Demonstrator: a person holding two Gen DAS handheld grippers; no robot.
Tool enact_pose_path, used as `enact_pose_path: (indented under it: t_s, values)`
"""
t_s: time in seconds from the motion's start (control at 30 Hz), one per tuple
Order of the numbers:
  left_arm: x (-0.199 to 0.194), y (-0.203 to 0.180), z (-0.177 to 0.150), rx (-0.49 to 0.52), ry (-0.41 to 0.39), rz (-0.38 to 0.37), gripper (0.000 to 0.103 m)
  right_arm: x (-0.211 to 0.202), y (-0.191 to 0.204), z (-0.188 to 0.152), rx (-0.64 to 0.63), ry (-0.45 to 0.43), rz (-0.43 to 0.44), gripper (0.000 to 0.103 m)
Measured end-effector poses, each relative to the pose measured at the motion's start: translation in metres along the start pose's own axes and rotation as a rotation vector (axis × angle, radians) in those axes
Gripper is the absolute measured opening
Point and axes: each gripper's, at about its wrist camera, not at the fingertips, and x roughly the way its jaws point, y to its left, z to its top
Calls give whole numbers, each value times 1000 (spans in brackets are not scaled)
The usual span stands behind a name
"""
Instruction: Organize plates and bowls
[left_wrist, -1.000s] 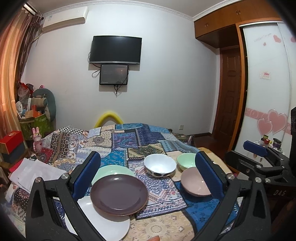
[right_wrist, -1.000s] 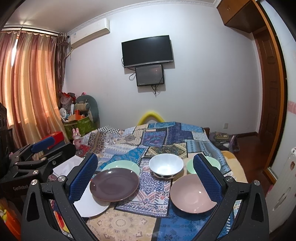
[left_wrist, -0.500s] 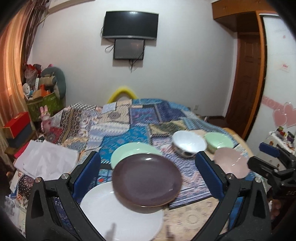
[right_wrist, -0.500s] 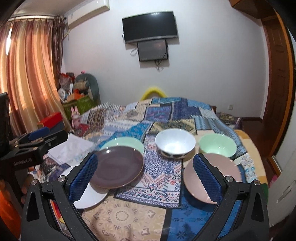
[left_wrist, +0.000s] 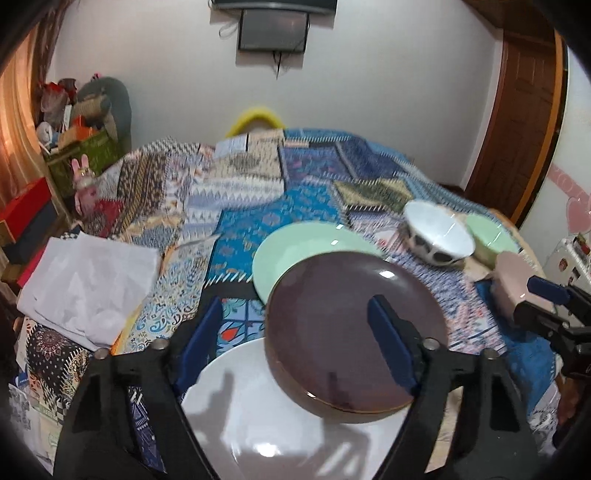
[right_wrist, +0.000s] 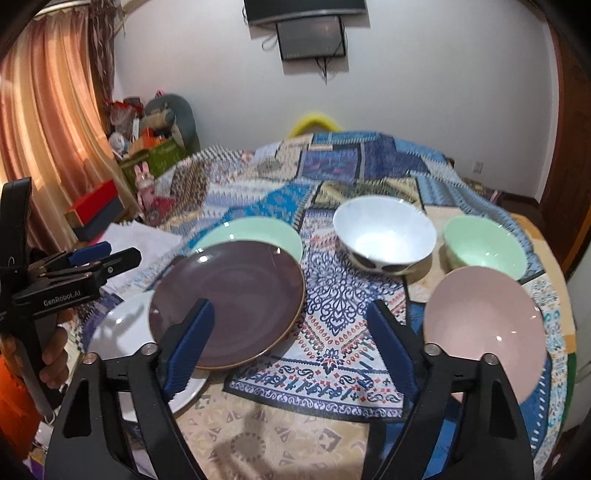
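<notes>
A dark purple plate (left_wrist: 354, 332) (right_wrist: 229, 302) lies overlapping a white plate (left_wrist: 288, 417) (right_wrist: 122, 332) and a mint green plate (left_wrist: 303, 251) (right_wrist: 255, 236). A white bowl (right_wrist: 384, 232) (left_wrist: 436, 232), a mint green bowl (right_wrist: 484, 251) (left_wrist: 491, 236) and a pink plate (right_wrist: 484, 328) (left_wrist: 513, 284) lie to the right. My left gripper (left_wrist: 295, 339) is open just above the purple and white plates. My right gripper (right_wrist: 291, 343) is open and empty above the cloth between the purple and pink plates.
All dishes lie on a patchwork cloth (right_wrist: 332, 325) over a bed. Crumpled white paper (left_wrist: 85, 280) lies at the left. Boxes and toys (right_wrist: 147, 158) stand by the curtain. A wooden door (left_wrist: 517, 110) is at the right.
Both grippers have moved forward and down toward the dishes. The left gripper has come low over the purple and white plates. Both sets of fingers stand closer together than before.
</notes>
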Motion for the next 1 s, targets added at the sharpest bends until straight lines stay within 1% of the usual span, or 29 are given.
enact_pose_path:
  t_s: [0.07, 0.1, 0.17, 0.23, 0.27, 0.3, 0.33, 0.4, 0.47, 0.67, 0.73, 0.8, 1.0]
  values:
    - [18, 6, -2, 7, 42, 21, 68, 12, -2, 0, 10, 40, 6, 72]
    - [25, 7, -3, 8, 62, 18, 66, 19, -2, -1, 16, 61, 12, 69]
    - [39, 13, -4, 2, 108, 1, 59, 30, -4, -2, 24, 93, 12, 65]
    - [52, 20, -6, -5, 150, -22, 52, 39, -6, -3, 32, 116, 12, 63]
    - [56, 23, -6, -11, 167, -32, 51, 43, -7, -4, 40, 130, 15, 60]
    - [59, 25, -6, -15, 177, -38, 51, 47, -8, -5, 50, 143, 17, 54]
    - [65, 28, -7, -23, 196, -53, 50, 49, -9, -6, 60, 149, 21, 52]
    - [71, 31, -7, -39, 224, -84, 48, 55, -10, -6, 77, 163, 27, 51]
    - [78, 34, -7, -49, 246, -93, 42, 60, -10, -7, 77, 174, 26, 51]
    - [91, 35, -7, -47, 289, -116, 37, 77, -11, -8, 84, 234, 38, 49]
    - [93, 35, -6, -48, 302, -127, 36, 80, -11, -9, 82, 244, 42, 48]
    - [95, 36, -5, -49, 309, -127, 36, 83, -11, -10, 76, 257, 32, 44]
    - [100, 35, -5, -50, 331, -149, 36, 90, -11, -10, 90, 282, 76, 30]
